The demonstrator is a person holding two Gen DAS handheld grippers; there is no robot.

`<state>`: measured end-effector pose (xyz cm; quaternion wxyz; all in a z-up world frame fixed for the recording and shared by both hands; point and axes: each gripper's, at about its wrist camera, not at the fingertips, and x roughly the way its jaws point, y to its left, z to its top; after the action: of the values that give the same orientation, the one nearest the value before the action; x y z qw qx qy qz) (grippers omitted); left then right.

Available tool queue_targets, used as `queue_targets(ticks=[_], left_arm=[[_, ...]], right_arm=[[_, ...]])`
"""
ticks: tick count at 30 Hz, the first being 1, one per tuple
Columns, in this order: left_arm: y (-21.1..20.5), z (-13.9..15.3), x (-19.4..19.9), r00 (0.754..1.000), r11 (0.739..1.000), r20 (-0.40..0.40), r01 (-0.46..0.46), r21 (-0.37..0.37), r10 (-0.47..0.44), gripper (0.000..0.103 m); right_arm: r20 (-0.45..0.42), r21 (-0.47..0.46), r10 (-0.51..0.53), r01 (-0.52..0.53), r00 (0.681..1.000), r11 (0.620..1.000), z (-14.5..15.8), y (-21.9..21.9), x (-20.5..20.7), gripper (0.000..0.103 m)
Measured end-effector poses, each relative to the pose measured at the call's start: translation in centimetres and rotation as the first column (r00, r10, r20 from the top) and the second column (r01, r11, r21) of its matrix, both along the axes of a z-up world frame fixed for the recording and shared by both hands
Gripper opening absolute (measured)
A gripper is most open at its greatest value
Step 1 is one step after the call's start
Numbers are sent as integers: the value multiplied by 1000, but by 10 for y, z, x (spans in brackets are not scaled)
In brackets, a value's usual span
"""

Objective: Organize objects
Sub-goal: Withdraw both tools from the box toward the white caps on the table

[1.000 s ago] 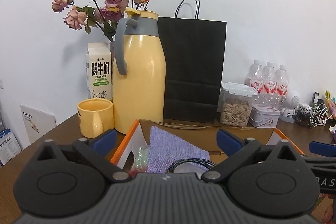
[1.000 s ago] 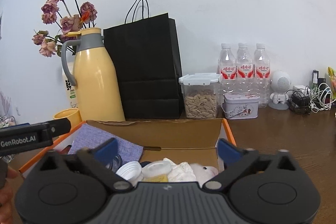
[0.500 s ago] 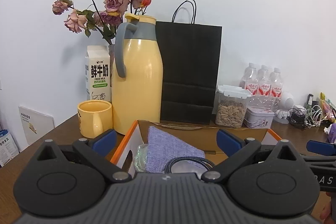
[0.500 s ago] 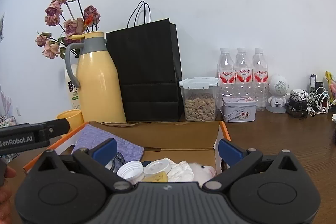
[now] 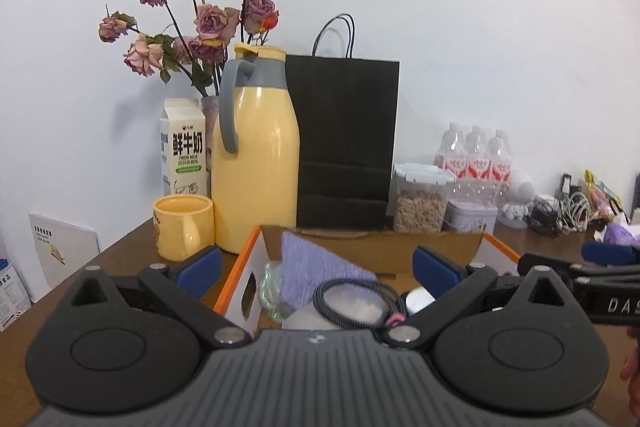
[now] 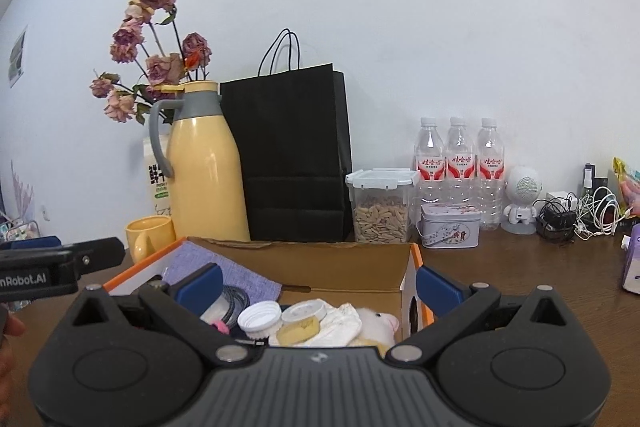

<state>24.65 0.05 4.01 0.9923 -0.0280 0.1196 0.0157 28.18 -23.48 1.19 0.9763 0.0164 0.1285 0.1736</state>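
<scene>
An open cardboard box with orange edges sits on the brown table just ahead of both grippers. Inside lie a purple cloth, a coiled dark cable, white lids, a white cloth and a plush toy. My left gripper is open above the box's left part, empty. My right gripper is open over the box's near edge, empty. Each gripper shows at the edge of the other's view.
Behind the box stand a yellow thermos jug, a yellow mug, a milk carton, dried roses and a black paper bag. To the right are a seed container, a tin, water bottles and tangled chargers.
Both grippers have drawn back and risen slightly, so the box and the objects behind it look smaller and lower. Both stay open and empty.
</scene>
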Motion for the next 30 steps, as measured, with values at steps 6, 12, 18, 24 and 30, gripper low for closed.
queue_targets(ticks=[6, 12, 18, 24, 30], left_arm=[[2, -14, -16, 998, 999, -50, 32, 38, -30, 103], [12, -32, -29, 993, 998, -113, 46, 47, -40, 103], [34, -56, -34, 971, 1000, -239, 24, 15, -20, 103], [45, -61, -34, 962, 1000, -273, -2, -17, -3, 103], [42, -63, -33, 960, 1000, -281, -2, -5, 0, 103]], right_arm=[[-25, -31, 15, -16, 1000, 999, -7, -5, -14, 103], [-91, -76, 31, -38, 995, 996, -25, -7, -28, 103], [-168, -123, 33, -54, 985, 991, -42, -11, -38, 103], [-255, -192, -33, -17, 966, 981, -61, -15, -37, 103], [-283, -167, -45, -3, 958, 986, -66, -18, -31, 95]])
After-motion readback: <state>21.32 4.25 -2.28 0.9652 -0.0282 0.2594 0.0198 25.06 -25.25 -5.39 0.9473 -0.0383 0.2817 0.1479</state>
